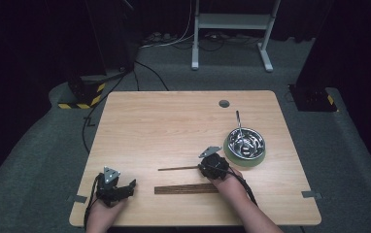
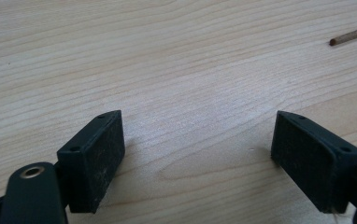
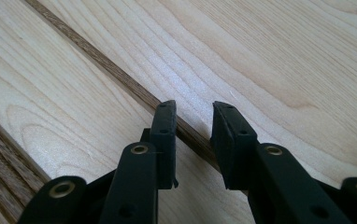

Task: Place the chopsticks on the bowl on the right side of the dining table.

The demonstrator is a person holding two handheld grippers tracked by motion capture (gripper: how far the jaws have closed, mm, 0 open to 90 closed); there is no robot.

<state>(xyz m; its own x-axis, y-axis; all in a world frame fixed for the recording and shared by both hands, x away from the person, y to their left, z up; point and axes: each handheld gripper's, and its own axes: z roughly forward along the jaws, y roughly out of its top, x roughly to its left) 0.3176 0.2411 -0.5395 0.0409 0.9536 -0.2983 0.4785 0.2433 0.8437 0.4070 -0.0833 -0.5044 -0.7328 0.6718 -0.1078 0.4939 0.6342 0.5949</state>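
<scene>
R jaws astride thin stick [image 3: 120,79], bare tabletop [image 3: 270,56] beyond.

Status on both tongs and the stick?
Left tongs open, idle over bare table. Right tongs astride thin stick, jaws slightly apart, not yet clamped. Nothing in the way; bowl sits off to the side.

A light wooden table [image 1: 174,126] carries a thin brown stick [image 1: 177,168], a dark wooden slat [image 1: 186,189] near its front edge, and a steel bowl [image 1: 245,144] on a green base at right
</scene>
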